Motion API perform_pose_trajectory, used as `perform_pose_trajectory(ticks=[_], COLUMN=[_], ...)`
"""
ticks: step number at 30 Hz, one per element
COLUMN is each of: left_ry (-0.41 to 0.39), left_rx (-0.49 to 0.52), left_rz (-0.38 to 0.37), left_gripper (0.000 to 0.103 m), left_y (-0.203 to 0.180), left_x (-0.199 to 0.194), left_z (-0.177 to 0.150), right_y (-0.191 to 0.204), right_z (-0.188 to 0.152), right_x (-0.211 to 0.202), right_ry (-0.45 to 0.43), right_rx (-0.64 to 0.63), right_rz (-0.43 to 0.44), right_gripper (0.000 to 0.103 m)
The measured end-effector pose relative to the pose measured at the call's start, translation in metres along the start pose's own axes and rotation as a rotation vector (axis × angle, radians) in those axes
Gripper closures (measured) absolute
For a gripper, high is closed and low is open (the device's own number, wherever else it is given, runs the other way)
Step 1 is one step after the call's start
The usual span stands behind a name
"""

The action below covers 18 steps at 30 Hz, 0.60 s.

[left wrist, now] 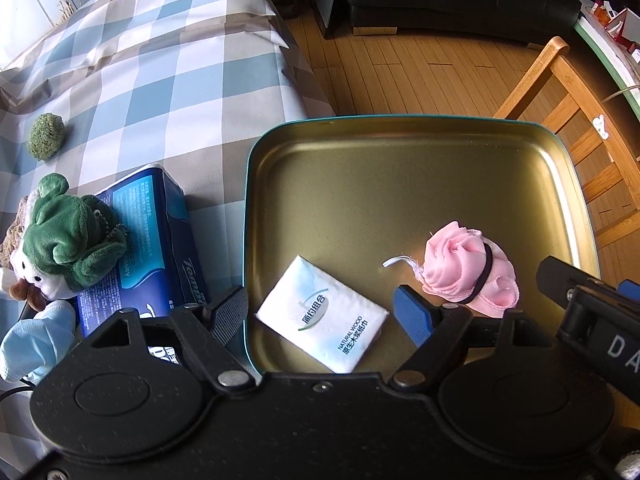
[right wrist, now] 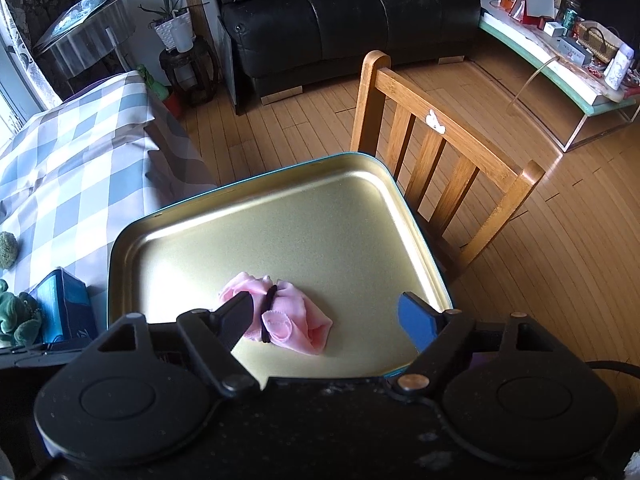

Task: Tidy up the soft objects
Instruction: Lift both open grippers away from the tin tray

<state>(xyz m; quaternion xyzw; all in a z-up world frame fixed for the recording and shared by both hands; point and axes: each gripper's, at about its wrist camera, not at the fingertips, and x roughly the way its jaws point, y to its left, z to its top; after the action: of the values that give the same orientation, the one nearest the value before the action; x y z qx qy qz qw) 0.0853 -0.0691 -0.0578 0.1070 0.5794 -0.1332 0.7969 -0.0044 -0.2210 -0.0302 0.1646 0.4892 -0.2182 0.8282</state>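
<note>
Inside gold tin tray (left wrist: 400, 168), near side: pink cloth bundle (left wrist: 468, 270) at right, white tissue pack (left wrist: 322, 314) left of it. Left claw (left wrist: 324, 312) spread wide over pack; right claw (right wrist: 332, 322) likewise released above bundle. Left of tray, on checked counter (left wrist: 160, 80): blue tissue package (left wrist: 148, 236), green plush frog (left wrist: 64, 236).

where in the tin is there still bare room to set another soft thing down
The tin's far half is bare, from the back rim to the white tissue pack and pink cloth bundle. The near edge is crowded: both items and the open grippers.
</note>
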Motion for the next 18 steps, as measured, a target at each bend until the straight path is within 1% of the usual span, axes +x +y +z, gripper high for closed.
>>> perform_pose_trajectory(ticks=[9,18], left_ry=[0.011,-0.008], left_rx=[-0.009,-0.009], left_rz=[0.000,0.038], left_gripper=[0.027,0.027], left_y=[0.000,0.007], left_x=[-0.002,-0.008], left_z=[-0.004,-0.013], right_y=[-0.003,-0.003], right_z=[0.000,-0.004], right_x=[0.001,0.005], right_ry=[0.008,0.033], right_rx=[0.009,-0.008], right_rz=[-0.008,-0.043], right_gripper=[0.024,0.024])
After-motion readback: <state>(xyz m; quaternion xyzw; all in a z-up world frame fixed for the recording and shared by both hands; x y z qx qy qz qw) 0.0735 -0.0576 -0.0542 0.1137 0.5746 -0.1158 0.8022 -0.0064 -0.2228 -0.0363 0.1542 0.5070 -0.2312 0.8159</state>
